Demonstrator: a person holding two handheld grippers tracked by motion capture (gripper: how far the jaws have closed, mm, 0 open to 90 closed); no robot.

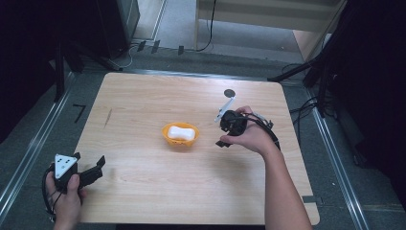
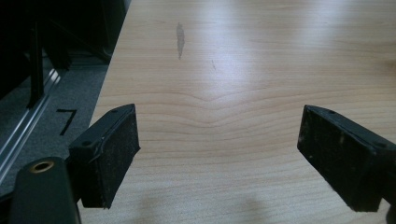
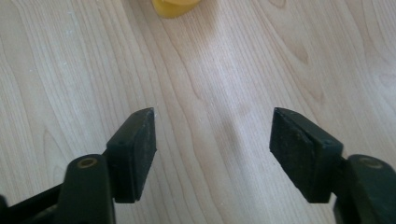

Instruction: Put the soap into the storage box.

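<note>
The yellow bowl (image 1: 180,134) sits near the middle of the wooden table (image 1: 143,100), and a white block (image 1: 182,132), perhaps soap or a sponge, lies inside it. The right gripper (image 1: 221,140) hangs just to the right of the bowl, apart from it, with its jaws parted and nothing between them; in the right gripper view the pads (image 3: 137,149) frame bare wood, and the bowl's yellow edge (image 3: 175,7) peeks in at the far rim. The work in hand looks like an approach to the bowl or the block in it, with no contact made yet. The next move would call for swinging the jaws left over the rim and lining them up either across the block or on the bowl's wall before closing. The left gripper (image 1: 98,167) rests at the near left corner of the table, well apart from the bowl, jaws spread wide over empty wood in its own view (image 2: 217,158). A small dark disc (image 1: 229,93) lies on the far side of the table, beyond the right hand (image 1: 251,136), and is out of the path. Nothing stands between the right gripper and the bowl.
</note>
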